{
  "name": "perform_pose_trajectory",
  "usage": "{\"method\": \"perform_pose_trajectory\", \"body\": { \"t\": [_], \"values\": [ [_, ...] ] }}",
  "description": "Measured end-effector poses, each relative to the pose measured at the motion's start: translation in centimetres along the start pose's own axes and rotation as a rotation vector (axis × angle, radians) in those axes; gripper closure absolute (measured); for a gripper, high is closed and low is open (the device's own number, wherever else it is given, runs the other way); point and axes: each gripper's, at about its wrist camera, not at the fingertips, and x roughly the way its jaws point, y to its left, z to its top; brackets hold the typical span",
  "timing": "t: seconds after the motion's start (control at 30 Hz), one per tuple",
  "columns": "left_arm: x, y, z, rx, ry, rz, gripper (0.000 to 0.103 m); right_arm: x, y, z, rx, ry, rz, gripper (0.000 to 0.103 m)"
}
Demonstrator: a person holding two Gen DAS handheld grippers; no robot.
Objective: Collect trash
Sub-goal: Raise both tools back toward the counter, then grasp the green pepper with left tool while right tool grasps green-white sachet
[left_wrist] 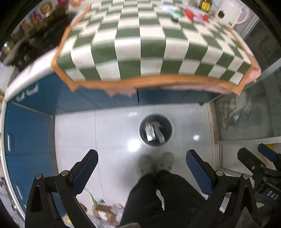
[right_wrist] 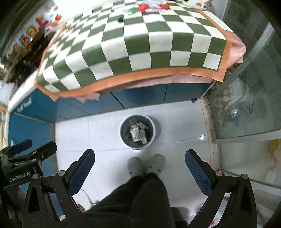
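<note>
While you stand over the white tiled floor, your left gripper has its fingers spread wide with nothing between them, and your right gripper is spread wide and bare too. At the centre of both views sits the round trash bin, near your slippers, with crumpled wrappers lying inside it. Across the upper part of each frame runs the green-and-white checkered cloth on the blue cabinet. At its far end, top of frame, a red packet lies among blurred litter. More scraps lie on the floor at lower left.
</note>
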Motion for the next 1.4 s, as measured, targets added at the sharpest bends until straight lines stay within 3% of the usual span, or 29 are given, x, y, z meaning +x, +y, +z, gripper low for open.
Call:
{"method": "perform_pose_trajectory", "body": {
  "t": [0.27,0.47,0.53,0.6,0.67,0.8,0.87,0.93,0.97,1.07,1.17,1.33,1.4],
  "values": [
    [-4.4,0.9,8.4,-0.047,-0.171,0.043,0.001,-2.4,-1.2,7.8,0.088,-0.101,0.068,0.000],
    [-3.6,-0.8,17.1,-0.086,-0.195,0.003,0.002,-1.8,-4.0,16.9,0.121,-0.159,0.098,0.000],
    [-2.6,-2.4,20.3,-0.074,-0.199,-0.002,0.003,-1.3,-5.1,20.2,0.127,-0.198,0.113,0.010],
    [-1.3,-4.0,23.3,-0.064,-0.188,0.005,0.010,-0.1,-6.3,24.2,0.125,-0.203,0.086,0.041],
    [1.1,-5.8,26.9,-0.061,-0.154,-0.010,0.014,1.8,-7.9,28.4,0.136,-0.178,0.096,0.044],
    [5.9,-8.4,32.2,-0.064,-0.072,-0.035,0.040,5.1,-10.5,35.7,0.122,-0.138,0.095,0.044],
    [8.7,-9.4,34.5,-0.077,-0.028,-0.050,0.044,6.8,-11.5,38.5,0.110,-0.114,0.094,0.044],
    [10.9,-10.1,35.9,-0.089,0.004,-0.050,0.047,8.3,-12.3,41.0,0.101,-0.095,0.093,0.044],
    [12.1,-10.3,36.6,-0.100,0.024,-0.046,0.054,8.8,-12.5,41.8,0.096,-0.087,0.094,0.044],
    [14.3,-10.0,37.5,-0.144,0.066,-0.054,0.088,10.8,-12.7,44.6,0.070,-0.060,0.101,0.044],
    [13.8,-9.2,37.6,-0.175,0.023,-0.035,0.089,12.0,-11.6,46.7,0.034,-0.034,0.144,0.043],
    [12.6,-5.0,37.5,-0.251,-0.047,0.171,0.089,13.9,-5.1,50.0,-0.129,0.030,0.290,0.043],
    [12.7,-3.0,37.5,-0.293,-0.038,0.210,0.089,15.2,-0.9,51.3,-0.241,0.050,0.317,0.042]
  ]
}}
